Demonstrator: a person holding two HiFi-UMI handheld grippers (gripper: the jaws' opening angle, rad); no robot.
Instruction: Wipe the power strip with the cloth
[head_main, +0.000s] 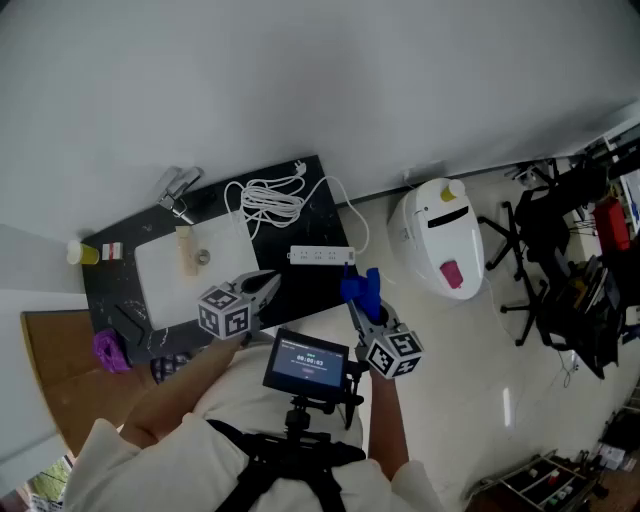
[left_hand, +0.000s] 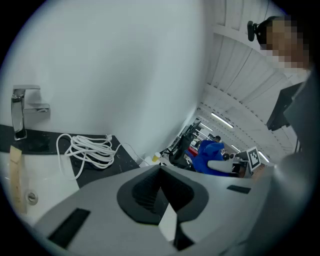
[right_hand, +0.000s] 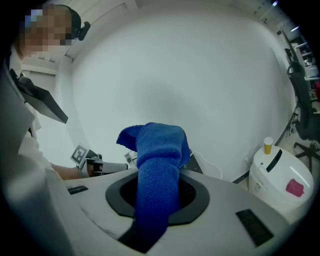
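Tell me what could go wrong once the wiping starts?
The power strip lies loose by the counter edge; the left gripper is shut and not holding it, so a wipe might shove it off. The cloth is a narrow bunch in the right gripper, so hard jaws might scrape the strip.

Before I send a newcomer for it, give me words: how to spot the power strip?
Find the black countertop against the white wall. At its right end, just in front of the coiled white cable, lies the power strip: the only flat white bar there, with small dark marks in a row.
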